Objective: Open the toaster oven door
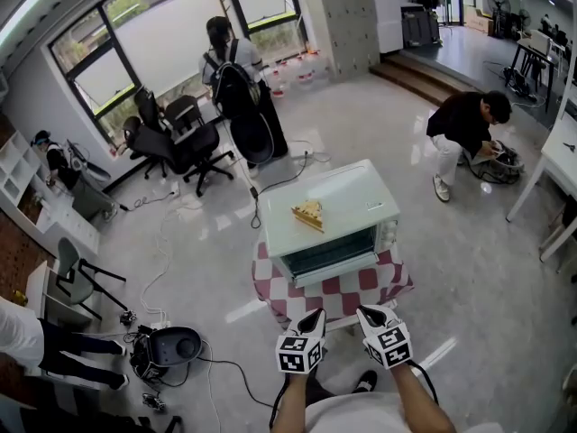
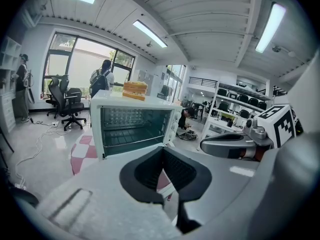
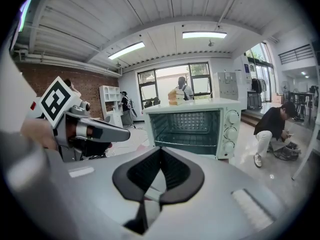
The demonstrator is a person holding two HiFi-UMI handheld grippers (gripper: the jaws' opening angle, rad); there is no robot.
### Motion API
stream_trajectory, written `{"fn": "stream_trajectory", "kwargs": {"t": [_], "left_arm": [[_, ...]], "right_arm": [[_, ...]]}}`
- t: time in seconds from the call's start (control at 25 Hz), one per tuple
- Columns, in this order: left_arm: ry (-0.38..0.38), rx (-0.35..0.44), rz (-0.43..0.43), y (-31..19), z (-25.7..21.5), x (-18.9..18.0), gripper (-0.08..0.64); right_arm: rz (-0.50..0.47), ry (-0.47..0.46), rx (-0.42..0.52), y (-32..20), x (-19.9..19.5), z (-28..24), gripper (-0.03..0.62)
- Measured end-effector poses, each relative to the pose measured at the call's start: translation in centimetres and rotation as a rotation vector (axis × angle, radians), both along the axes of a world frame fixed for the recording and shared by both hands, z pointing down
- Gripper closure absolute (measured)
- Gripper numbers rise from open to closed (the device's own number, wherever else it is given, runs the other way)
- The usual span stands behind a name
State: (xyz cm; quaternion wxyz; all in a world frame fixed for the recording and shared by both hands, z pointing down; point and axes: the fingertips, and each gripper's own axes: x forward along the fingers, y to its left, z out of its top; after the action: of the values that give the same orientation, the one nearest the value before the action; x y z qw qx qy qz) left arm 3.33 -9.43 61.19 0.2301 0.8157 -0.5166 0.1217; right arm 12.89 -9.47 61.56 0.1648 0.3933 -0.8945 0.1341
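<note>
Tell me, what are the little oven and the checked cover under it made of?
Toaster oven: probably painted sheet metal, pale mint, smooth, with a soft sheen on its top. Checked cover: looks like red-and-white cloth, matte, hanging softly over the edges.

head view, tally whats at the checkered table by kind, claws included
toaster oven: 1
yellow food stack on the oven's top: 1
red-and-white checkered cloth: 1
claws: 2 (left claw, right claw)
total: 5
</note>
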Motion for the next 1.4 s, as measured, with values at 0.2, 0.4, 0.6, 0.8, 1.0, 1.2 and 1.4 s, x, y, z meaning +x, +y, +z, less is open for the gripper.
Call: {"fn": "stream_trajectory", "kwargs": {"t": [0.2,0.4,0.6,0.8,1.0,1.2,1.4], "left_arm": [[0.002,0.001,-0.001,0.2,0.0,0.0,0.557],[-0.004,0.0,-0.005,0.5,0.3,-0.3,0.557],[-0.009,0.0,-0.003,0.7,0.1,-0.4,0.557],[-0.01,-0.004,0.002,0.6,0.2,-0.3,0.557],[-0.013,-0.001,0.013,0.5,0.1,0.2,0.557],[-0.009,-0.003,0.014,0.2,0.2,0.2,0.557],[0.0,-0.007,0.017,0.0,0.5,0.6,0.557]], "right_arm": [[0.007,0.017,0.019,-0.1,0.4,-0.2,0.589],[0.004,0.02,0.015,0.3,0.6,0.4,0.589],[0.004,0.013,0.014,0.4,0.5,0.3,0.589],[-0.01,0.004,0.007,0.5,0.2,0.4,0.589],[-0.012,0.002,0.014,0.4,0.3,0.1,0.589],[-0.017,-0.021,0.005,0.1,0.1,0.0,0.589],[-0.008,-0.021,-0.003,-0.1,0.3,0.2,0.589]]}}
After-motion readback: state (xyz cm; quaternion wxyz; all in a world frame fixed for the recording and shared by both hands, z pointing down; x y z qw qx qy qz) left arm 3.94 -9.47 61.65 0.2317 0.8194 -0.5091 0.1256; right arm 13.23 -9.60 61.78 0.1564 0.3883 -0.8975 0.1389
